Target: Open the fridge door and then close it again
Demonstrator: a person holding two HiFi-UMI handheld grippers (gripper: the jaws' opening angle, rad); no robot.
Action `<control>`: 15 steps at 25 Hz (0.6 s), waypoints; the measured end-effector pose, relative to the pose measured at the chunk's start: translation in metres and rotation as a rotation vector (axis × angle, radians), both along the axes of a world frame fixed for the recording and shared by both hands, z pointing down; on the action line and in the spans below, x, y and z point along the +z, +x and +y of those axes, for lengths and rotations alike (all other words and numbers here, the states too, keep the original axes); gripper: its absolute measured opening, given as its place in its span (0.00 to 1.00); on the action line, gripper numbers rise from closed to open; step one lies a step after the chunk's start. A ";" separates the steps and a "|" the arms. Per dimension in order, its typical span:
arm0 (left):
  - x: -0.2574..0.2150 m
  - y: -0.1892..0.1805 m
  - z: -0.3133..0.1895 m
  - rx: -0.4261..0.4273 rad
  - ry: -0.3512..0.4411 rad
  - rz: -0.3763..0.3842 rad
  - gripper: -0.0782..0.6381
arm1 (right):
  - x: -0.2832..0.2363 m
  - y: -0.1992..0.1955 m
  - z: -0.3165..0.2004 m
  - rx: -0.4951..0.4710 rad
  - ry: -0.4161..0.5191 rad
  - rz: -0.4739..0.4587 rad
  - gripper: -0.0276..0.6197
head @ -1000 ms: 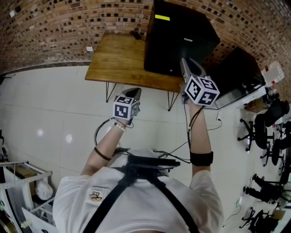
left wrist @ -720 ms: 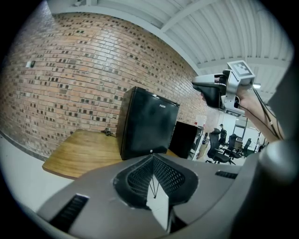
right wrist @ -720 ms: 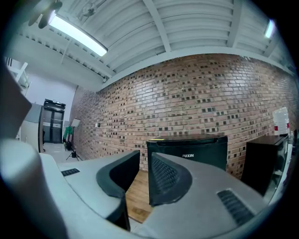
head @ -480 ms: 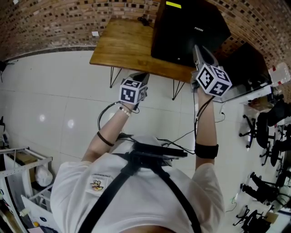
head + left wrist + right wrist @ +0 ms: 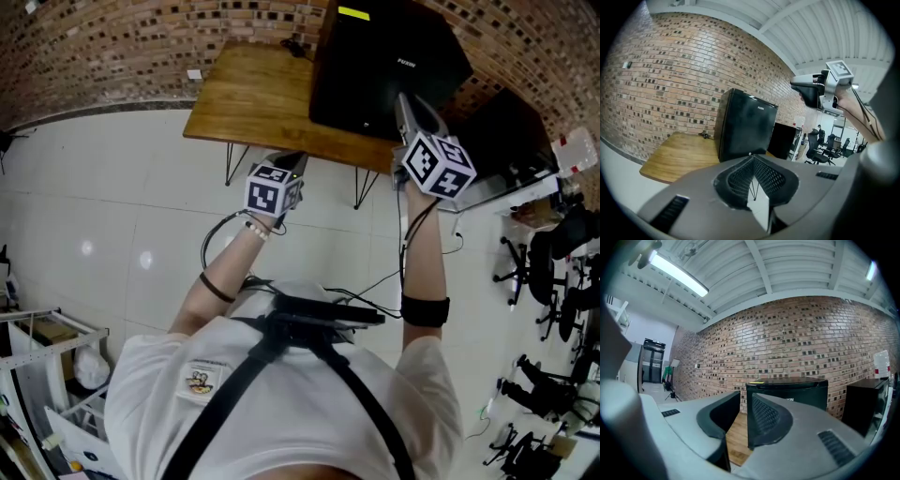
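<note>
Two grippers are held short of the fridge (image 5: 389, 66) | door seen closed | right gripper (image 5: 409, 105): near fridge front, jaws slightly apart, nothing between | left gripper (image 5: 291, 161): further from fridge, jaws together | step: approach | next: door edge must be reached and pulled.

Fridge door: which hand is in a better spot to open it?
Probably the right. The right gripper is raised close to the black fridge, its fingers a little apart. The left gripper hangs lower and farther back, fingers shut.
</note>
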State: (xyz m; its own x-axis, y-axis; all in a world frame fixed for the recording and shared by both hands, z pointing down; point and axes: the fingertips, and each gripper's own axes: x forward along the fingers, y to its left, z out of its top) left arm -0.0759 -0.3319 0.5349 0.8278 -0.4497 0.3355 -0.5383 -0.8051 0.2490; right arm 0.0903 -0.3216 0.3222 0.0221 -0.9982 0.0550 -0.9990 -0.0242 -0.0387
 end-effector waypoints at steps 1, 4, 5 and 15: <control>0.000 0.000 -0.001 0.001 0.002 0.001 0.11 | 0.000 0.000 -0.001 0.001 0.001 0.000 0.22; -0.003 -0.001 -0.005 -0.010 0.015 0.008 0.11 | -0.003 0.001 -0.003 0.001 0.007 0.004 0.22; -0.004 -0.001 -0.006 -0.013 0.018 0.009 0.11 | -0.003 0.001 -0.002 0.001 0.008 0.006 0.22; -0.004 0.000 -0.012 -0.041 0.005 0.015 0.11 | 0.007 0.002 -0.025 -0.076 -0.052 0.026 0.35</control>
